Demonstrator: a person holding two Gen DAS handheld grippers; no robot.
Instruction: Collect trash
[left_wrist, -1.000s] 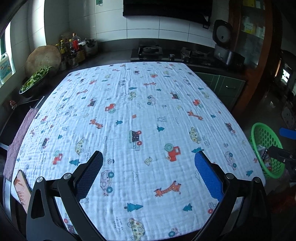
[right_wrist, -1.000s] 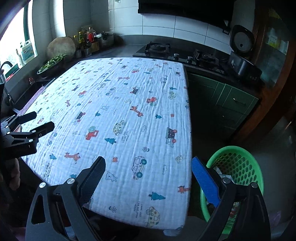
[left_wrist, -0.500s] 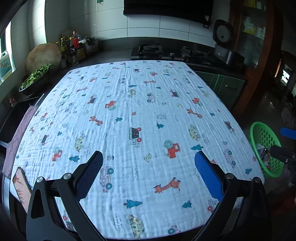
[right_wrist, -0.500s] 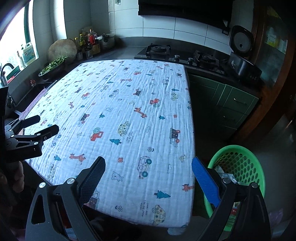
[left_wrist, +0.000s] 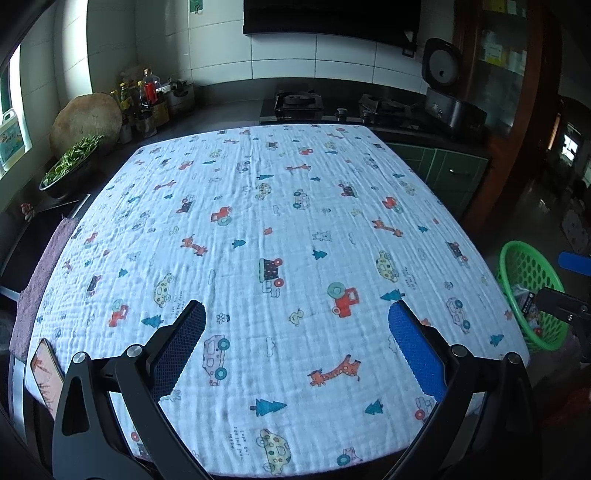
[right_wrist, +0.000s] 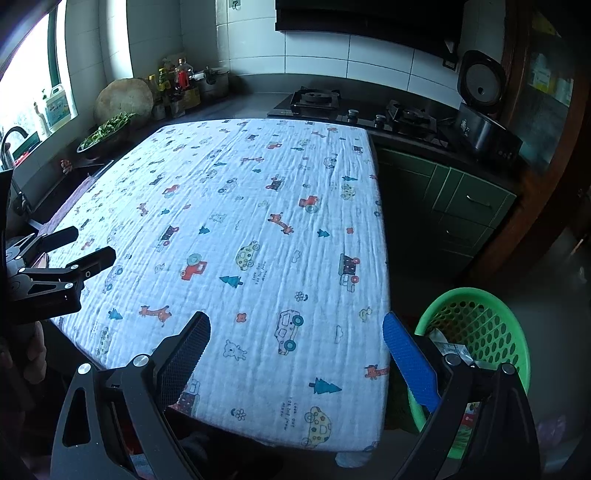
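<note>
Both grippers, left and right, are gaping wide, empty; trash is lying in the basket off the desk's right edge, looking light, crinkly; pinch an edge.

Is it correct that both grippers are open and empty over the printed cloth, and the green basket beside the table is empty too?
Not quite. The green basket is not empty: the right wrist view shows wrappers lying in it. The rest holds: the left gripper and right gripper are open and hold nothing, above the printed cloth.
</note>
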